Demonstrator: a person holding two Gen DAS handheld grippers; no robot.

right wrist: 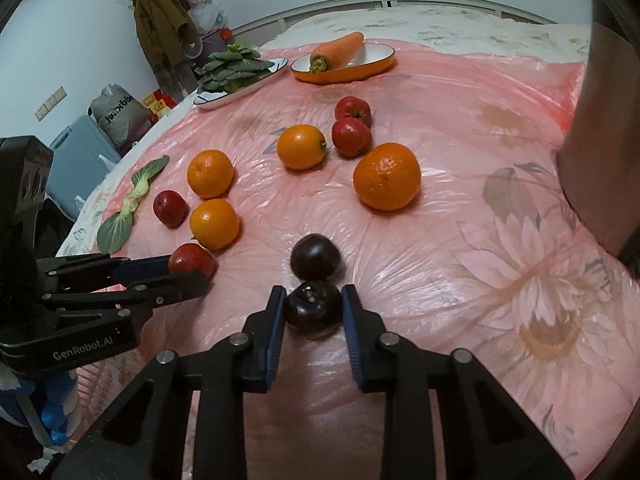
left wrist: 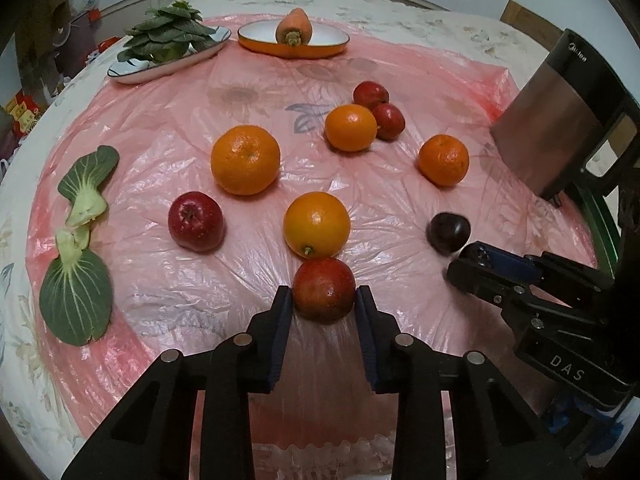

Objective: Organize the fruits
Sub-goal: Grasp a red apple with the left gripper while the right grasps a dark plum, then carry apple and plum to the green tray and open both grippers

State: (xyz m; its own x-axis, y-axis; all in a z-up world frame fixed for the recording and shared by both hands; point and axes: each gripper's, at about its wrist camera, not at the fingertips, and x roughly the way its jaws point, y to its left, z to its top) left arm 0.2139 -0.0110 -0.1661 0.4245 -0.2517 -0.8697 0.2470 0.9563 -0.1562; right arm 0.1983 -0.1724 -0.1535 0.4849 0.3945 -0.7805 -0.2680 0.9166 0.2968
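Observation:
My left gripper (left wrist: pixel 324 300) is shut on a red apple (left wrist: pixel 324 295), right behind an orange (left wrist: pixel 317 224). It also shows in the right wrist view (right wrist: pixel 192 268) at the left. My right gripper (right wrist: pixel 313 306) is shut on a dark plum (right wrist: pixel 313 309), with a second dark plum (right wrist: pixel 315 257) just beyond it. The right gripper (left wrist: pixel 466 266) shows at the right of the left wrist view beside that plum (left wrist: pixel 448 234). More oranges (left wrist: pixel 245 165) (left wrist: pixel 351 127) (left wrist: pixel 443 159) and red apples (left wrist: pixel 195 221) (left wrist: pixel 371 95) (left wrist: pixel 388 121) lie on the pink plastic sheet (left wrist: pixel 160 128).
A patterned dish with leafy greens (left wrist: pixel 168 46) and an orange dish (left wrist: pixel 256 42) holding a carrot (left wrist: pixel 294 28) stand at the back. Two loose green leaves (left wrist: pixel 78 240) lie at the left. A steel kettle (left wrist: pixel 560 120) stands at the right.

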